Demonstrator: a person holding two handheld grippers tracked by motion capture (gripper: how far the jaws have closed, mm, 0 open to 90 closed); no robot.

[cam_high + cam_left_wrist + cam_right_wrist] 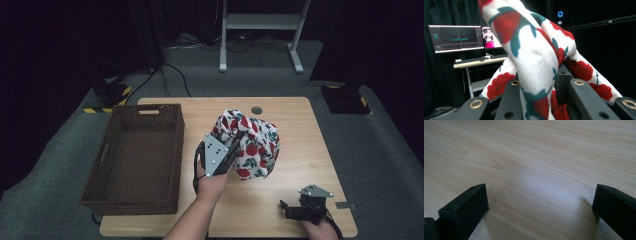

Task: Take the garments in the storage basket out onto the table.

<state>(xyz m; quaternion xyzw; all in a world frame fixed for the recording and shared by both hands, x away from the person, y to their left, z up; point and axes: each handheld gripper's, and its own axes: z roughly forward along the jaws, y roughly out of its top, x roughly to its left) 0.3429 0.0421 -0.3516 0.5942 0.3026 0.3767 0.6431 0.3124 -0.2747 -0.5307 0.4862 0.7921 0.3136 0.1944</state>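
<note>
Lower right of the high view, the right gripper (295,209) rests spread on the bare table (300,130), idle. Mid-frame, the left gripper (239,142) pinches the strawberry-print cloth (255,142), lifted clear — presumably for the wicker basket (172,150) at left, open and with room.

No readable text, labels, brands or numbers anywhere. The two lit computer monitors (465,37) on the light wooden desk (477,62) in the left gripper view show graphics too small and blurred to read. The black-and-yellow hazard-striped floor plates (107,97) in the high view carry stripes, no lettering.
</note>
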